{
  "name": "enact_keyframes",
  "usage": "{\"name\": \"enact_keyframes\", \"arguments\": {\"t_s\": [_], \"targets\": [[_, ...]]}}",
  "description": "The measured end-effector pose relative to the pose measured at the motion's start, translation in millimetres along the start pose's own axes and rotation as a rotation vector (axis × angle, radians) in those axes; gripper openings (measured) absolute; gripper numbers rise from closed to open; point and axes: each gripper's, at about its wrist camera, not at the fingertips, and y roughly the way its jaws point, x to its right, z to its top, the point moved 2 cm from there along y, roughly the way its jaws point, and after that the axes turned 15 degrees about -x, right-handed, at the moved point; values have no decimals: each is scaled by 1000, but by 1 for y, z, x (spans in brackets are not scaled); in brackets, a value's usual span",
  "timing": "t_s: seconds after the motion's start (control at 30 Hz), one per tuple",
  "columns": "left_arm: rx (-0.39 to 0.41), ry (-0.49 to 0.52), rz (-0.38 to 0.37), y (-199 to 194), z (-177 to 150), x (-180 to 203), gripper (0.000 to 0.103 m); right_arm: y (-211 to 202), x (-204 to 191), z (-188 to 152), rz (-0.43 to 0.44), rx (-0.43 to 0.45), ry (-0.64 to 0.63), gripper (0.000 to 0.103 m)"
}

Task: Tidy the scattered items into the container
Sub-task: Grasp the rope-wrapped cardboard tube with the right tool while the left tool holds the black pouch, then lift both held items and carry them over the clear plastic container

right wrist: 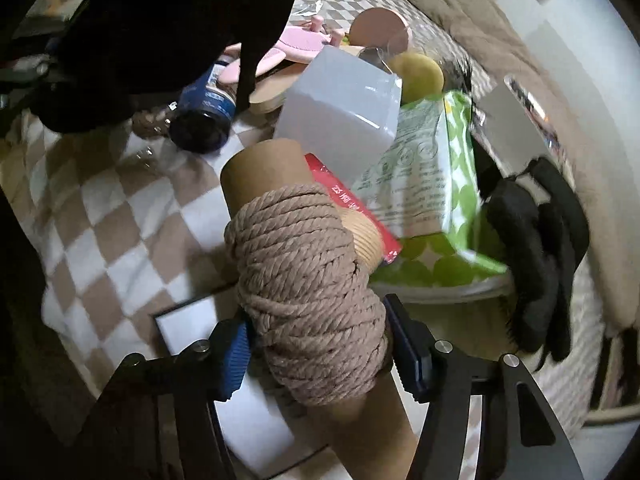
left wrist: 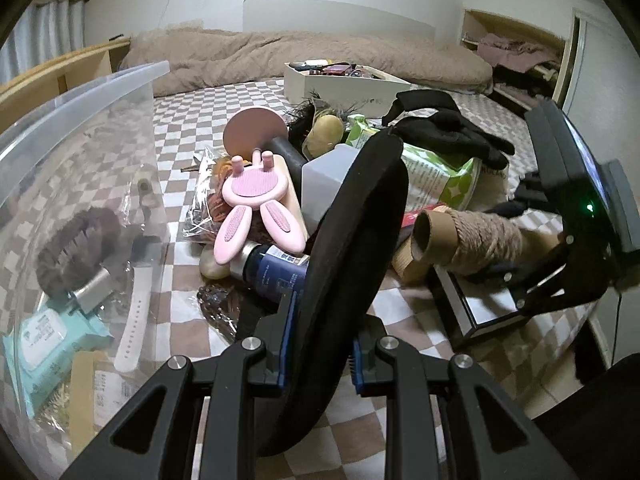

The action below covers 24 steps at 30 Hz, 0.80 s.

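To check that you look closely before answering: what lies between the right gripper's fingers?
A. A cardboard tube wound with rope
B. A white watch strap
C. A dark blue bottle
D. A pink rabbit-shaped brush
A: in the right wrist view the right gripper has its pads on either side of the cardboard tube wound with rope.

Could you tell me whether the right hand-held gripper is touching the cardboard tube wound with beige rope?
Touching. The right wrist view shows the right hand-held gripper with both pads pressed against the rope coil on the cardboard tube wound with beige rope.
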Motion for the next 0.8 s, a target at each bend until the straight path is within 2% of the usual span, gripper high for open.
{"name": "enact_keyframes", "arguments": {"t_s": [0.27, 0.43, 0.57, 0.67, 0.8], "targets": [[1, 12, -82, -24, -1, 3, 23, -34, 15, -13, 138, 27, 200, 61], [-53, -19, -132, -12, -3, -7, 23, -26, 18, -13, 164, 9, 273, 61], [-78, -13, -124, -3, -4, -9, 23, -6, 14, -4, 186, -35, 293, 61], [-65, 2, -83, -5, -5, -7, 22, -7, 1, -4, 174, -24, 290, 61], [-37, -9, -86, -16, -3, -7, 21, -8, -2, 2, 215, -5, 319, 61]]}}
